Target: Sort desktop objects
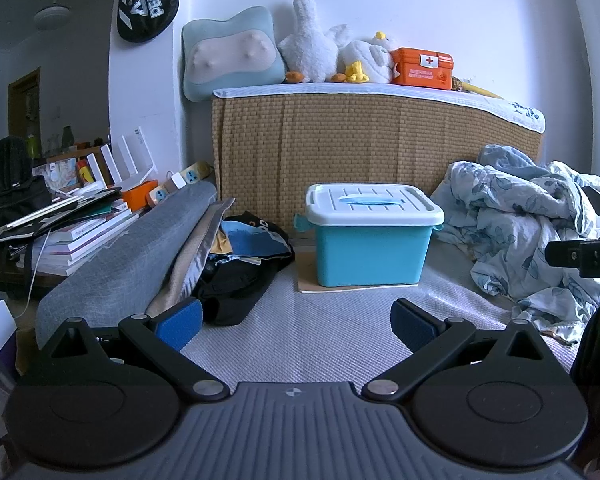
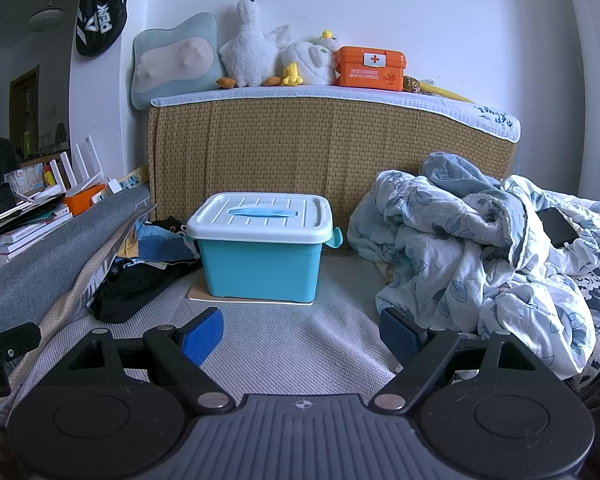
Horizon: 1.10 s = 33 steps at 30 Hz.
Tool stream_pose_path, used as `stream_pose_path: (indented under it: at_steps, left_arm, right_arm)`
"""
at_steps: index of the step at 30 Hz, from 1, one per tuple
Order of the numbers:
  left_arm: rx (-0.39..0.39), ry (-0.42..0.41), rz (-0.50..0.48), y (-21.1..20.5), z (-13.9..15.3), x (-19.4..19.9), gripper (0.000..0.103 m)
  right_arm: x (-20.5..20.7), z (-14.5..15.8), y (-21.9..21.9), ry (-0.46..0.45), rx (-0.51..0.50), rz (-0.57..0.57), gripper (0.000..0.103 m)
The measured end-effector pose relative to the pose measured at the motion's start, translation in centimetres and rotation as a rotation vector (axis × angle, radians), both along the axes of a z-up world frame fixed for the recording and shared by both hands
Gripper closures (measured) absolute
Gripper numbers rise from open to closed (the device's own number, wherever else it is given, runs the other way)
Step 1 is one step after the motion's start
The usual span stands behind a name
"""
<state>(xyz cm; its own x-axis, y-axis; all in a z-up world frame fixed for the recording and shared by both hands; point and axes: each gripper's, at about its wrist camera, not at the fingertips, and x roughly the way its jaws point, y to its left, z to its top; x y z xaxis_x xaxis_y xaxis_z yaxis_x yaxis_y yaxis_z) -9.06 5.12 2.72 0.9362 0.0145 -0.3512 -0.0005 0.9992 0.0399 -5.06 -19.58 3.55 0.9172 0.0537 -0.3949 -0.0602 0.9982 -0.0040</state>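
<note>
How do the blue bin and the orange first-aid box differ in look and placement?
The blue bin has a teal body under a pale lid; the first-aid box is orange all over with a red-cross label. The bin sits low on a flat board on the bed; the first-aid box sits up on the headboard ledge beside plush toys. The bin looks larger. Both are lidded and closed.

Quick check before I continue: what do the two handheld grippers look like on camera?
The left gripper and the right gripper look identical: black linkage arms with silver pivot pins, blue textured fingertip pads, round black discs on either side, and a ribbed grey body bearing a small crosshair mark. No cables or sleeves are identifiable.
</note>
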Motion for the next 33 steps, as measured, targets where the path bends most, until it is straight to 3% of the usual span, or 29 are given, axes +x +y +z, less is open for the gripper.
stream_pose_path:
  at_steps: [33]
  left_arm:
    - [0.001, 0.002, 0.009, -0.62, -0.04, 0.22, 0.000]
  right_arm:
    - [0.03, -0.01, 0.04, 0.001, -0.002, 0.000, 0.015]
